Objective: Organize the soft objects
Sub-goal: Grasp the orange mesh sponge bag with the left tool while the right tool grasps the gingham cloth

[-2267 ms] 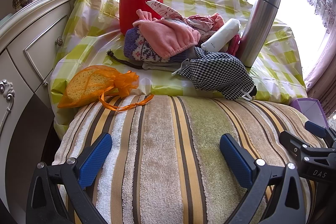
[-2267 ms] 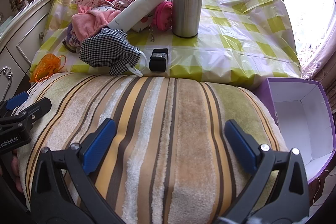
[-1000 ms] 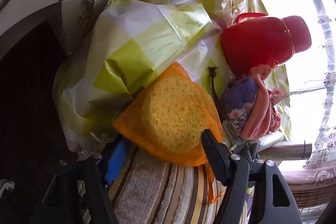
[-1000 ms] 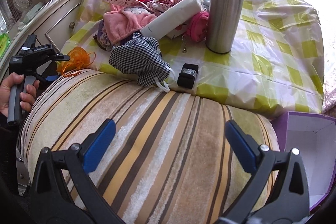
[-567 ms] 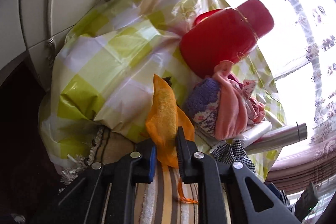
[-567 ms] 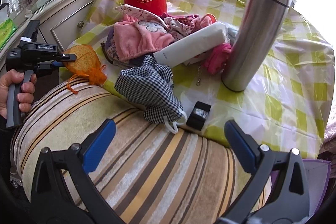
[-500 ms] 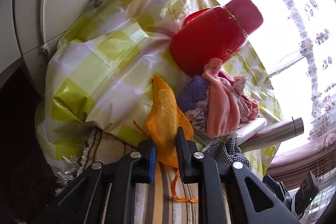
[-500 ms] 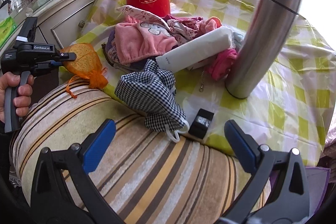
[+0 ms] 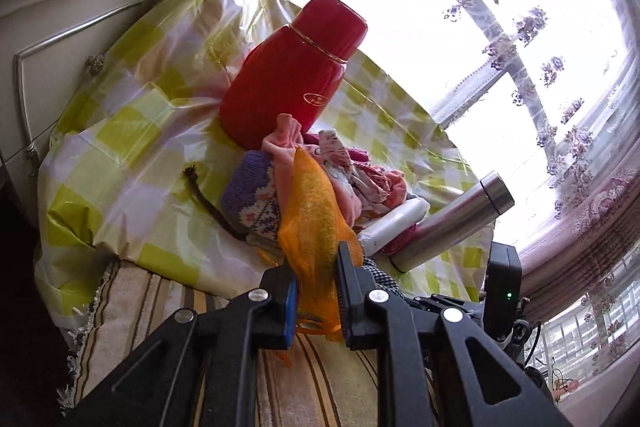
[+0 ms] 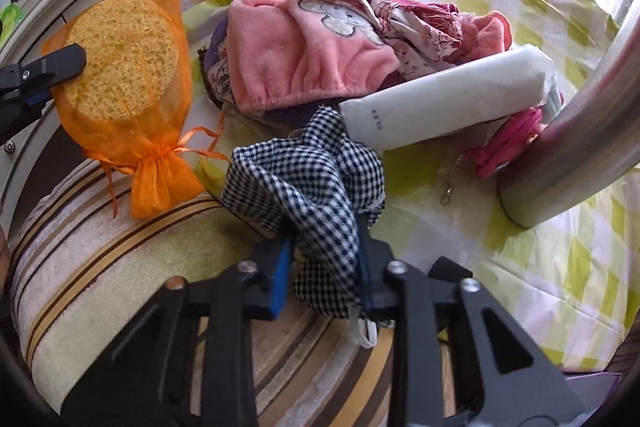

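Soft things remain mostly unsorted: the left tongs [image 9: 316,291] clamp the orange sponge bag [image 10: 124,75] lifted off the tabletop [image 9: 132,131], the right tongs [image 10: 324,259] are closing on the checked cloth [image 10: 308,175], and the pink clothes [image 10: 304,55] lie heaped there.
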A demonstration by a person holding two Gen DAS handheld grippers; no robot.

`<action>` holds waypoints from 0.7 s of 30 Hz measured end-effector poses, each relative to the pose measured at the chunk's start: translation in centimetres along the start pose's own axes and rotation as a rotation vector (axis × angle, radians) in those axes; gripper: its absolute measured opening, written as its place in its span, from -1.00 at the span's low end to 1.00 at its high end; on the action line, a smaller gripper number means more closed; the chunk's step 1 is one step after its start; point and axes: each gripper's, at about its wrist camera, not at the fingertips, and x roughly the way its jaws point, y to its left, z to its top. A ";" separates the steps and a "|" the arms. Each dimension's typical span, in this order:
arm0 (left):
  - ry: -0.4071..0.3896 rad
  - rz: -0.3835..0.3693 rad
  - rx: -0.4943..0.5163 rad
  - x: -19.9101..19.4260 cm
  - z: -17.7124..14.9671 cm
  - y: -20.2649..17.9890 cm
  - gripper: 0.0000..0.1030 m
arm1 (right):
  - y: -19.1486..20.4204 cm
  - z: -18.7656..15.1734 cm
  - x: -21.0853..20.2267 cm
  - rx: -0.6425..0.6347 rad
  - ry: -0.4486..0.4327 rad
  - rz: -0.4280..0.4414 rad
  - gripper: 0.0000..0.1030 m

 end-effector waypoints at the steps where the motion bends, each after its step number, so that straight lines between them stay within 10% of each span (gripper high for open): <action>1: 0.003 -0.004 0.006 0.0 -0.1 -0.3 -0.67 | -0.2 -0.2 -0.6 0.015 -0.016 0.017 -0.57; 21: 0.068 -0.161 0.171 2.0 -1.8 -10.3 -0.67 | -7.5 -8.9 -13.5 0.330 -0.257 -0.023 -0.68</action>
